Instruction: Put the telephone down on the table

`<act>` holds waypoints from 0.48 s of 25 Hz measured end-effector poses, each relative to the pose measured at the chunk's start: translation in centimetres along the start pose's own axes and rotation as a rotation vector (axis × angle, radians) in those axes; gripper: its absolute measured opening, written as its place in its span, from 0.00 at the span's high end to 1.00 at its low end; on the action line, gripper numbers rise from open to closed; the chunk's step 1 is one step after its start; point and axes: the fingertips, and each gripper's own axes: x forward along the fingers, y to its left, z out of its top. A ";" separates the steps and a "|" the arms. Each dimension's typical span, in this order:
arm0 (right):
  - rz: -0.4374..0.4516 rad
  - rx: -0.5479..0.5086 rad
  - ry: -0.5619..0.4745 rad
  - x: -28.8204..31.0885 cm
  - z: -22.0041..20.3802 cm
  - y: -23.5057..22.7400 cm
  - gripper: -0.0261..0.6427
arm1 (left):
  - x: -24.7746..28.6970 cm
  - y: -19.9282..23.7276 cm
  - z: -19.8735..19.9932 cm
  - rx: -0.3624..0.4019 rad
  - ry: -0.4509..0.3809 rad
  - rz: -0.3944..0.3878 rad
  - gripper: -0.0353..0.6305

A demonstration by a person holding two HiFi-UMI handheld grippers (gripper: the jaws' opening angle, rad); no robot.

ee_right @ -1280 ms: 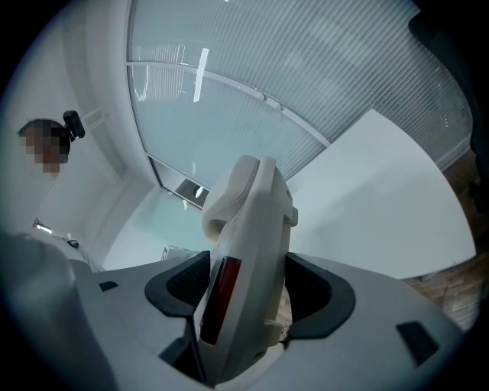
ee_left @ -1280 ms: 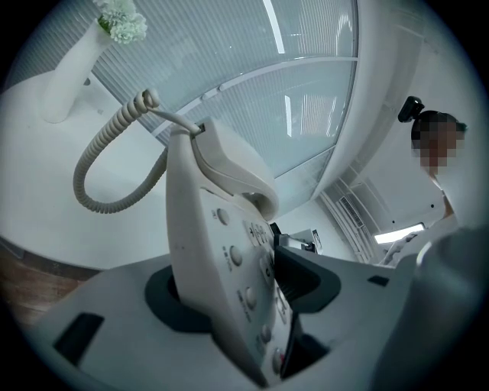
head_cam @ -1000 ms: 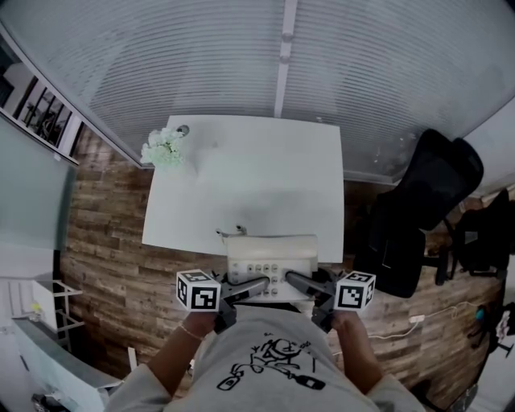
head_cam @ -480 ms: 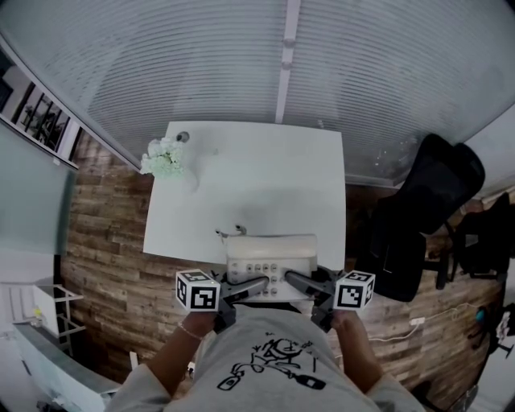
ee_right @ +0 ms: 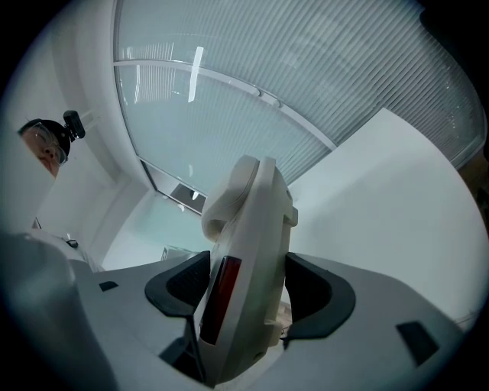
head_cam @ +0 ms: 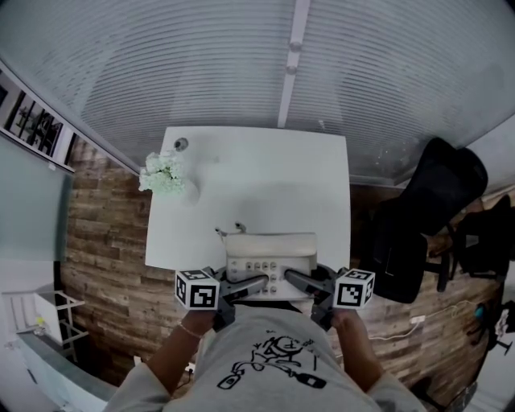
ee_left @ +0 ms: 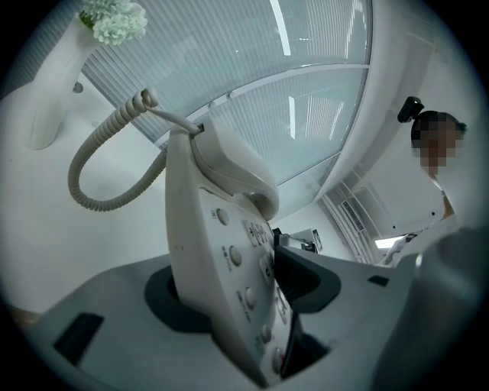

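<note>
- The left gripper has its jaws partly apart and clamped on the left edge of an off-white plastic desk telephone. In the left gripper view, this gripper has one dark pad against the button face and the other against the underside.
- The right gripper holds the opposite edge of the telephone the same way. In the right gripper view its jaws stand at a middling width, and both dark pads press on the two faces of the telephone.
- A dark red strip runs along the telephone's edge just inside the right jaws.
- The telephone spans the gap between the two grippers and reaches forward past both sets of jaws.
- Its curved handset sits in the cradle at the far end, beyond the left jaws.
- A grey coiled cord loops out from the handset end, ahead of the left jaws and to their left.
- In the head view the telephone lies over the near edge of a white rectangular table. Whether its underside touches the tabletop cannot be told.
- The tabletop stretches ahead of both pairs of jaws, to the left of the left pair and to the right of the right pair.
- A bunch of pale green flowers stands at the far left of the table, well ahead of the left jaws.
- A black office chair stands on the floor, off to the right of the right jaws and apart from the table.
</note>
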 end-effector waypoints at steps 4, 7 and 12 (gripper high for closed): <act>-0.008 0.009 -0.007 1.4 1.3 -0.5 0.50 | -0.1 1.2 1.7 0.007 0.016 -0.006 0.57; -0.016 0.012 -0.008 2.6 2.4 -1.0 0.50 | 0.0 2.2 3.2 0.007 0.026 -0.010 0.57; -0.028 0.016 -0.008 4.4 4.1 -1.5 0.50 | -0.3 3.4 5.5 0.011 0.043 -0.015 0.57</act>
